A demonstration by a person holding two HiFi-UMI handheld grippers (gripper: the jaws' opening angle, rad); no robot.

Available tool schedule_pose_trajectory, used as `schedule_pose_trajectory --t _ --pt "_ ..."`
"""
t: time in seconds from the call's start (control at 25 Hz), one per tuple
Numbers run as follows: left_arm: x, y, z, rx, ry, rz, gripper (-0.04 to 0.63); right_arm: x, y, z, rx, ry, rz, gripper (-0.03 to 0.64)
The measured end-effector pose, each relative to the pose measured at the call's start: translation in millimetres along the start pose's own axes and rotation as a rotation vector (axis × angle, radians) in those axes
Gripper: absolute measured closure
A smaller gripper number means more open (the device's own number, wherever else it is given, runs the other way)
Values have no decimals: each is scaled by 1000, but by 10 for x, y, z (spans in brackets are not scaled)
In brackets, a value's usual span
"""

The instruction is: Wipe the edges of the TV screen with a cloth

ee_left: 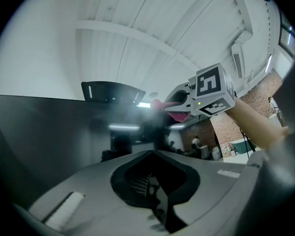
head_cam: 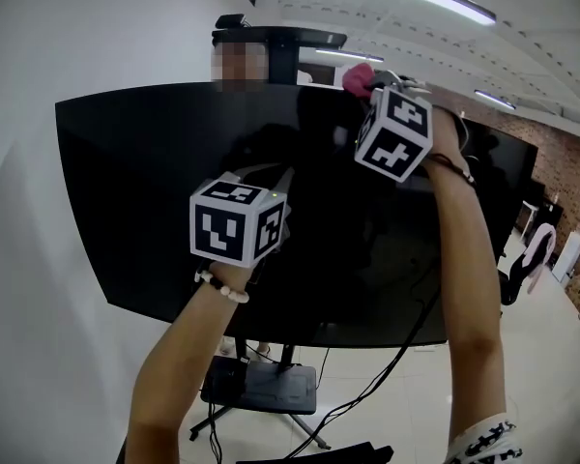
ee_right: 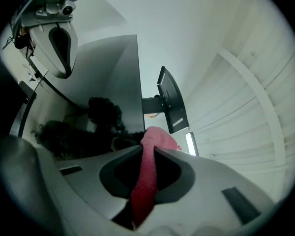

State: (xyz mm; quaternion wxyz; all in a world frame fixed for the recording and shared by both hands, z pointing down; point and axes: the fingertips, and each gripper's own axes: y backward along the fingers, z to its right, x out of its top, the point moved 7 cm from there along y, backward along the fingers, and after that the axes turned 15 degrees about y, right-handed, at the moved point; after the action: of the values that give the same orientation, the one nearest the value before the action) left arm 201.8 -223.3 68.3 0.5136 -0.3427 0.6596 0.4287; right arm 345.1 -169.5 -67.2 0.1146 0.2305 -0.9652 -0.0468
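A large black TV screen (head_cam: 155, 182) on a stand fills the head view. My right gripper (head_cam: 369, 85) is raised to the screen's top edge and is shut on a pink cloth (head_cam: 356, 75). In the right gripper view the cloth (ee_right: 148, 176) is pinched between the jaws of the right gripper (ee_right: 147, 149), its bunched end against the TV's edge (ee_right: 130, 77). My left gripper (head_cam: 271, 189) hovers in front of the middle of the screen. Its jaws (ee_left: 155, 154) are shut with nothing in them. From the left gripper view, the right gripper (ee_left: 179, 102) and cloth (ee_left: 160, 104) show at the top edge.
A black device (head_cam: 275, 37) sits on a mount above the TV. The stand's base (head_cam: 261, 385) and loose cables (head_cam: 387, 365) lie on the floor below. A white wall is to the left; a white chair (head_cam: 534, 254) and brick wall (head_cam: 565, 162) are to the right.
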Motion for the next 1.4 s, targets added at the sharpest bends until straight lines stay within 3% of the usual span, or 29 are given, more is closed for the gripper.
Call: schedule_pose_trajectory --t 0.36,0.8,1.16,1.4 --pt "253 306 -608 -28 -18 22 589 815 -99 95 -31 19 26 560" --pt "472 962 -1910 -67 -2 -5 589 2224 -377 295 -19 29 -22 560" --pt "535 1564 -2673 -24 -7 -20 589 3370 -555 437 0 70 35 560" --pt "575 2087 -3277 87 22 -3 589 4341 -664 569 12 131 129 560"
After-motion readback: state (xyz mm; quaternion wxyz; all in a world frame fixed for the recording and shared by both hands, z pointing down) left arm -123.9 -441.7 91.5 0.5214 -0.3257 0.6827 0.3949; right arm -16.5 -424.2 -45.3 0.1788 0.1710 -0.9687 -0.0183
